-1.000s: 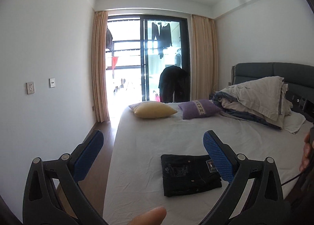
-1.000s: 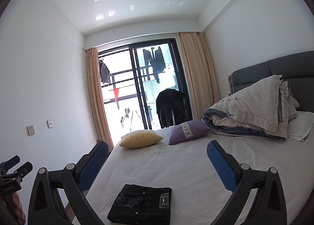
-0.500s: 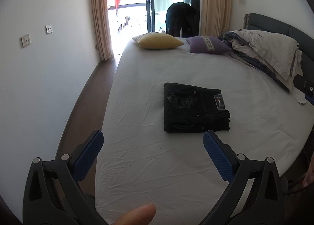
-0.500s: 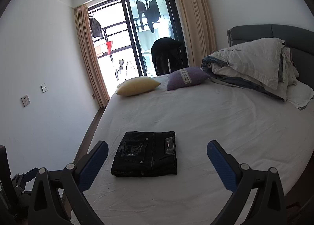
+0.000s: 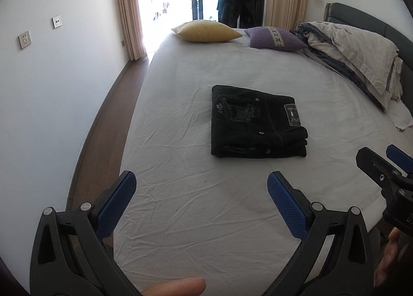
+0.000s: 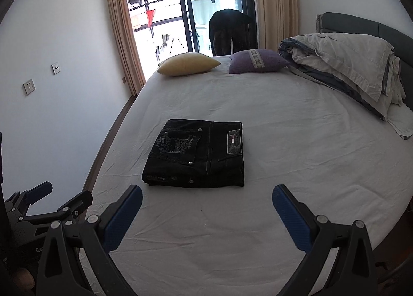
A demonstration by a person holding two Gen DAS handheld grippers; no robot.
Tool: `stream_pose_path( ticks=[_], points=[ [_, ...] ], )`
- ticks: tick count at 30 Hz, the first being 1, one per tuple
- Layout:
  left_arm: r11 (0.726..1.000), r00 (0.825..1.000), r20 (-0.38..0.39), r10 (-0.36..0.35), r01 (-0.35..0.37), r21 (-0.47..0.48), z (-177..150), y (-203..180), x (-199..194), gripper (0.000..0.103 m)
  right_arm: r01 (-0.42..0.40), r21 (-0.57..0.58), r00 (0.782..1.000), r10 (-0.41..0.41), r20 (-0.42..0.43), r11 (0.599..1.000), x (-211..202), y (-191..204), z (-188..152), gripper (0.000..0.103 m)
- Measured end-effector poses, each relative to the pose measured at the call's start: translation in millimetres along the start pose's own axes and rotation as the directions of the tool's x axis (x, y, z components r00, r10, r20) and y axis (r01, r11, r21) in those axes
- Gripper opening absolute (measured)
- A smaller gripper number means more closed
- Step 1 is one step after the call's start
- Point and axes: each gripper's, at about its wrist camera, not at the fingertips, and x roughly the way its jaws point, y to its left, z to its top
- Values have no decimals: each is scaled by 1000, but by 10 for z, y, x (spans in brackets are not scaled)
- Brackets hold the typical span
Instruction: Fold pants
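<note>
Both sets of fingers, left gripper (image 5: pixel 201 191) and right gripper (image 6: pixel 206 204), are spread and empty. I judge folding complete: black denim pants (image 6: pixel 197 154) lie mid-frame as a compact rectangle on the white-sheeted bed (image 6: pixel 296 156). Nothing remains.

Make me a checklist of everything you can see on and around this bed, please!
Surface: bed with a wrinkled white sheet.
Job's things: black pants folded into a neat stack, lying flat mid-bed.
Clutter: yellow pillow, purple pillow, bundled duvet by the headboard.
Grippers: left gripper and right gripper both empty, jaws wide apart, short of the pants.
Cables: nothing seen.
Surroundings: curtains, glass balcony door, wall sockets.
</note>
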Motion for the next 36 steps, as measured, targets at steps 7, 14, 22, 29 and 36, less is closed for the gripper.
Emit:
stream_pose_path(
  ticks=[7, 14, 22, 29, 36],
  points=[
    [1000, 1000, -15, -2, 2, -1, -38, -33, 55, 103, 8, -13, 999, -8, -33, 1000, 48, 34, -6, 103],
    [1000, 1000, -13, -2, 1, -6, -42, -34, 49, 103, 13, -9, 998, -14, -59, 1000, 82, 26, -24, 103],
    [1000, 1000, -14, 0, -1, -7, -44, -39, 55, 103, 13, -13, 996, -14, -86, 1000, 118, 36, -57, 103],
    [1000, 1000, -16, -1, 1, -8, -50, -40, 54, 103, 10, -20, 996, -11, -92, 1000, 115, 66, -75, 103],
    [1000, 1000, -19, -5, 5, -12, -88, -68, 71, 103, 10, -21, 995, -12, -98, 1000, 125, 87, -91, 103]
  ],
)
